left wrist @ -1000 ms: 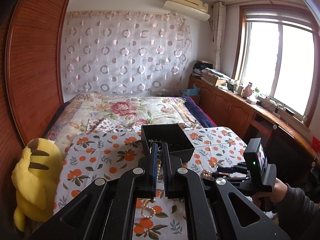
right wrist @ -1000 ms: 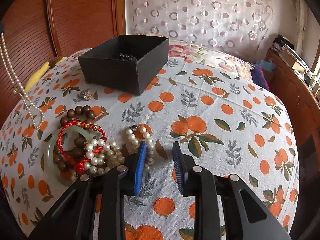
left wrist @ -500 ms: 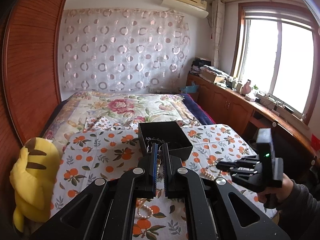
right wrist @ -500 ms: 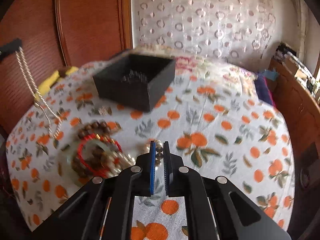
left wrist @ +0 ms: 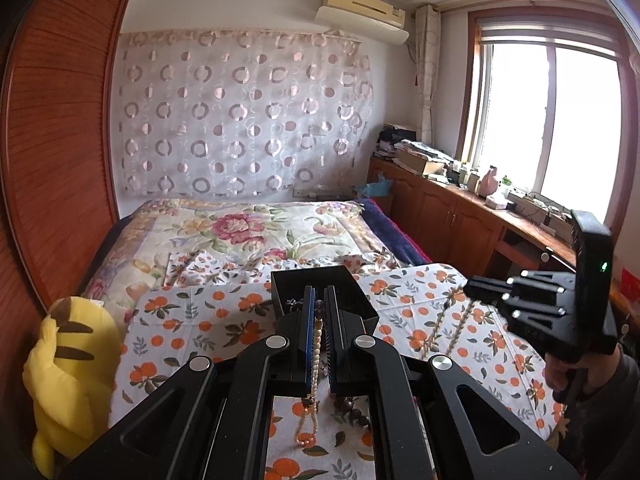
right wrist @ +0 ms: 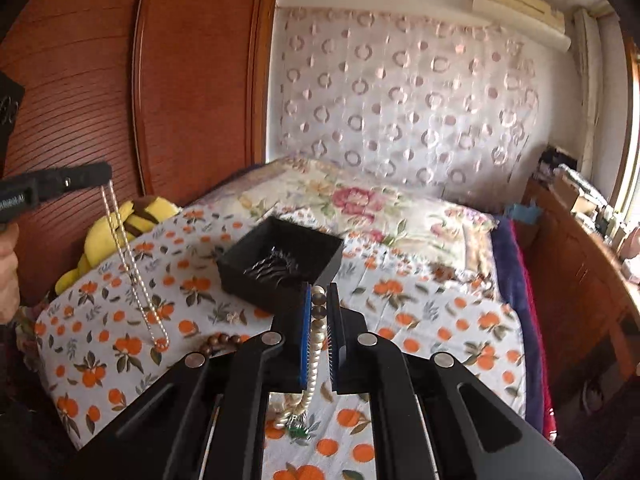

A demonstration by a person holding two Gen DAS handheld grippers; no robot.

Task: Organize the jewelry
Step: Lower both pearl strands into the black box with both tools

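Note:
My left gripper [left wrist: 319, 300] is shut on a thin pearl necklace [left wrist: 314, 364] that hangs down to the cloth; it also shows in the right wrist view [right wrist: 132, 264], dangling from the left gripper [right wrist: 105, 171]. My right gripper [right wrist: 319, 298] is shut on a thicker pearl strand [right wrist: 314, 344], lifted above the cloth; from the left wrist view the right gripper [left wrist: 472, 290] has the strand [left wrist: 448, 320] hanging below it. The black jewelry box [right wrist: 280, 260], open with dark pieces inside, sits just ahead of both grippers [left wrist: 320, 288].
The orange-print cloth [right wrist: 440, 320] covers the table. A brown bead bracelet [right wrist: 218, 342] lies on it near the right gripper, and also shows in the left wrist view [left wrist: 352, 410]. A yellow plush toy [left wrist: 68, 368] sits at the left edge. A bed lies behind, wooden cabinets to the right.
The right gripper closed on the thicker pearl strand and lifted it off the cloth. The left gripper rose with its necklace still held.

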